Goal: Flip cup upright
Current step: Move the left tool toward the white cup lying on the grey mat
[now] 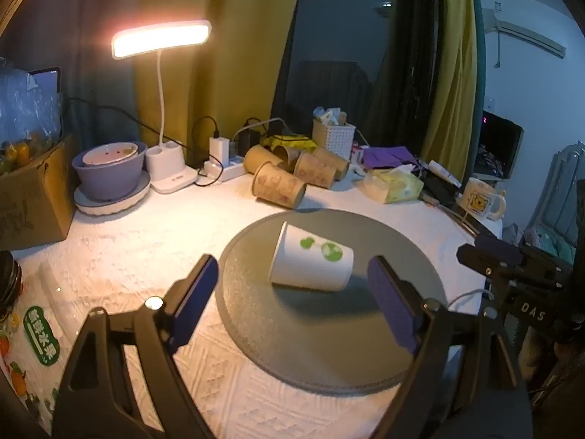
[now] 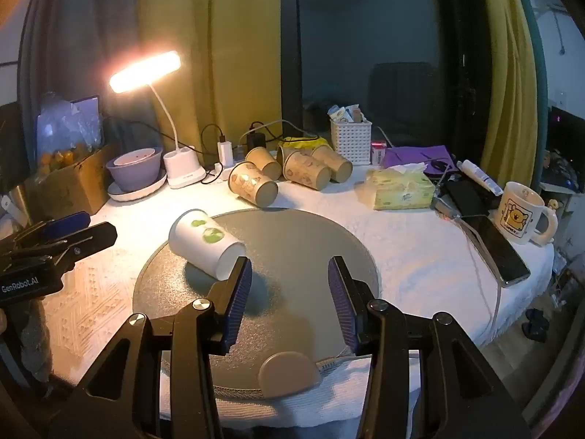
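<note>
A white paper cup (image 1: 310, 261) with green prints lies on its side on a round grey mat (image 1: 329, 329). In the left wrist view its mouth points left and its base right. My left gripper (image 1: 292, 285) is open, its blue pads either side of the cup and a little short of it. In the right wrist view the cup (image 2: 204, 243) lies at the mat's (image 2: 292, 256) left part. My right gripper (image 2: 289, 285) is open and empty, to the right of the cup; its left pad is close to the cup's near end.
Several brown paper cups (image 2: 292, 172) lie on their sides behind the mat. A lit desk lamp (image 2: 179, 168), purple bowls (image 2: 135, 172), a tissue pack (image 2: 402, 188), a white basket (image 2: 351, 141), a phone (image 2: 497, 248) and a mug (image 2: 519, 212) stand around. A cardboard box (image 1: 33, 197) is at the left.
</note>
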Available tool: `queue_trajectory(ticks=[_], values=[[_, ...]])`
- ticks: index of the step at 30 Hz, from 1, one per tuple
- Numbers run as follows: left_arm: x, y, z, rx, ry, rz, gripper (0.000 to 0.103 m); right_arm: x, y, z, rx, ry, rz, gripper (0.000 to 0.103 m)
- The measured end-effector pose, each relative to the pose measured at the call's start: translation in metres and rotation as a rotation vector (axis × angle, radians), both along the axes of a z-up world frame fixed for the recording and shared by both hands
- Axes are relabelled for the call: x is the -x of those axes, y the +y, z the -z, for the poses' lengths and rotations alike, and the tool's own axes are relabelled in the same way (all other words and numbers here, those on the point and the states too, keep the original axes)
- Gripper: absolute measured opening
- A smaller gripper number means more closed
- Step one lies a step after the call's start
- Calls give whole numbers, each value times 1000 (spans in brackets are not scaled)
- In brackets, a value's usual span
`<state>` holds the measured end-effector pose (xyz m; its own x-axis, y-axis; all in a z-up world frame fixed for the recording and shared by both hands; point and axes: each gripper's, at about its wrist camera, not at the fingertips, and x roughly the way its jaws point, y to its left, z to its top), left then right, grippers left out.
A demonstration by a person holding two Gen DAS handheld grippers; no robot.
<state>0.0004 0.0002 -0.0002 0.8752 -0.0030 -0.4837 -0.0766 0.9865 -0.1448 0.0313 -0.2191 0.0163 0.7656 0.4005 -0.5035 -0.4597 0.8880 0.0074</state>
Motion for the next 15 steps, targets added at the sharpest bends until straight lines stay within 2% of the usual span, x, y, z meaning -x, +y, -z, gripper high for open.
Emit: queue_trajectory(ticks=[15], values=[[-1, -3, 1, -4, 8, 3, 85, 2, 1, 2, -4, 2, -1, 46]])
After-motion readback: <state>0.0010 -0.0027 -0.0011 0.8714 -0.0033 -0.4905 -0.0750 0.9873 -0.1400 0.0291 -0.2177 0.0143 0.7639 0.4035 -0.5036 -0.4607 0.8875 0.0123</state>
